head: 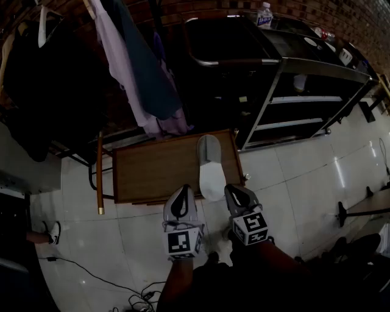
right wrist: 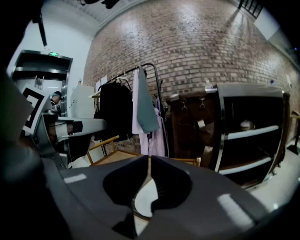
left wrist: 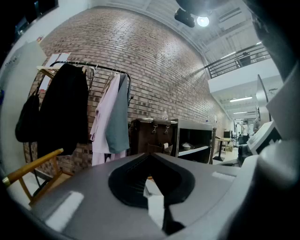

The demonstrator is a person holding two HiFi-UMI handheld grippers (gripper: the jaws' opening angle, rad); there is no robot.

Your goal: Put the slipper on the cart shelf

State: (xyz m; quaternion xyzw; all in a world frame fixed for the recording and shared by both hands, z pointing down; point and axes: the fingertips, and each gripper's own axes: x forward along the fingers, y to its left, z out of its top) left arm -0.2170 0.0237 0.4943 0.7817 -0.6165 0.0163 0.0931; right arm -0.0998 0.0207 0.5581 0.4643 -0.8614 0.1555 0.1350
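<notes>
Lying lengthwise at the right end of the low wooden counter (head: 152, 170), the white slipper (head: 210, 164) has its near end projecting past the front edge. It is not on the cart.

Left gripper (head: 185, 190): jaws pressed together at the tips, nothing between them. It is held just beside the slipper's near end, on the slipper's left.

Right gripper (head: 232, 189): jaws likewise pressed together and empty, just beside the slipper on its right. Whether either gripper touches the slipper cannot be told.

The slipper's near end therefore lies between the two grippers, and a white patch of it shows through the gap behind each pair of closed tips in both gripper views.

Metal cart (head: 317, 64): it stands on the tiled floor (head: 292, 177) beyond the counter's right end, against the brick wall, with light shelves (head: 304, 99) visible through its open side. A water bottle (head: 264, 15) stands upright on its top.

Left of the cart, garments (head: 131, 67) hang above the counter.
</notes>
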